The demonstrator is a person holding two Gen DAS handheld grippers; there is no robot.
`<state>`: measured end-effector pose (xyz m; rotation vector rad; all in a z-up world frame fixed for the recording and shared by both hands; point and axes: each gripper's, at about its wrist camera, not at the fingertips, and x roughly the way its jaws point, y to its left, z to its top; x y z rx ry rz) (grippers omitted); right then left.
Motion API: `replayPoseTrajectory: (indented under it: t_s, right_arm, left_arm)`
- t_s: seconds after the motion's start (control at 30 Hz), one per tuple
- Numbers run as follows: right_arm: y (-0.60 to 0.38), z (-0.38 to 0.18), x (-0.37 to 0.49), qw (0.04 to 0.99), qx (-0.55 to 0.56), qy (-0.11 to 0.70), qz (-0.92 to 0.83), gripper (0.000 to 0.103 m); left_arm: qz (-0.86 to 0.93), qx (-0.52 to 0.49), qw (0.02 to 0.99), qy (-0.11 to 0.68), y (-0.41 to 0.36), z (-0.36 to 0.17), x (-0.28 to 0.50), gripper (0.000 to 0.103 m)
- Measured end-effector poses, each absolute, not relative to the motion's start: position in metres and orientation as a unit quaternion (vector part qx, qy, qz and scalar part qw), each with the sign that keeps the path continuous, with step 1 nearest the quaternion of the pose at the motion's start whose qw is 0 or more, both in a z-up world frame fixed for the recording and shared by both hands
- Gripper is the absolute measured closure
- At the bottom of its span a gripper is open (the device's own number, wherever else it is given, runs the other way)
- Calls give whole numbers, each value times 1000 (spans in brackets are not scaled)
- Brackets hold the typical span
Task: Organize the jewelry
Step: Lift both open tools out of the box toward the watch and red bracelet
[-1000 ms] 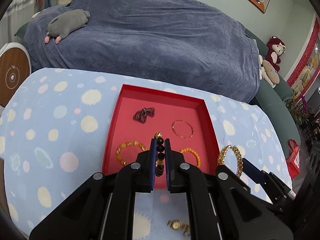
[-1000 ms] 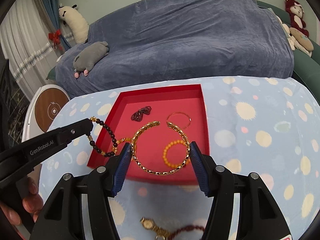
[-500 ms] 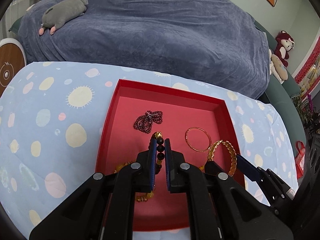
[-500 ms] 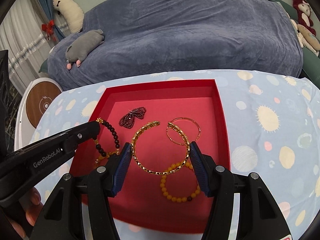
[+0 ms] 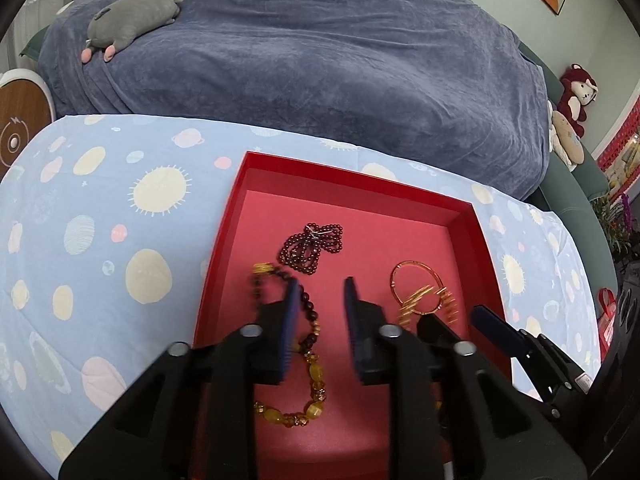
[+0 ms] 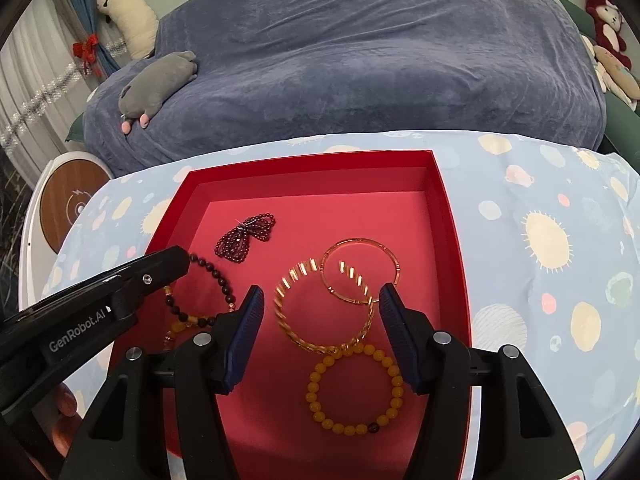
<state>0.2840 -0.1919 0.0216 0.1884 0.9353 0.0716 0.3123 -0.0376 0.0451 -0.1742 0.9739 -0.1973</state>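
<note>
Both grippers hung spread wide over the shallow red cardboard tray [image 6: 444,216], apparently for release: left gripper [image 5: 320,308] above the dark-beaded bracelet [image 5: 308,312], right gripper [image 6: 320,320] above the blurred gold chain bangle [image 6: 320,312] at six o'clock.

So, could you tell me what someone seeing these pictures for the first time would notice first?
Most likely the red tray on the spotted blue tablecloth, with bracelets scattered on its floor: a gold chain bracelet overlapping a thin gold bangle in the middle, and a yellow bead bracelet nearest the camera. The right gripper and left gripper both hover open over it, in front of a sofa draped in a blue-grey blanket.
</note>
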Motion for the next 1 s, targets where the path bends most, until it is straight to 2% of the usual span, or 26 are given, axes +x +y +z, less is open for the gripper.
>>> replayPoseTrajectory:
  t_s: [0.1, 0.6, 1.0]
  right_arm:
    - [-193, 25, 281, 890, 89, 446, 34, 44]
    - [-207, 48, 222, 894, 99, 436, 24, 44]
    - [-217, 49, 147, 891, 97, 443, 12, 44]
  left_arm:
    - [-92, -90, 878, 461, -34, 48, 310, 68]
    - [-94, -99, 884, 447, -18, 76, 264, 67]
    - [-85, -90, 876, 465, -1, 68, 194, 67]
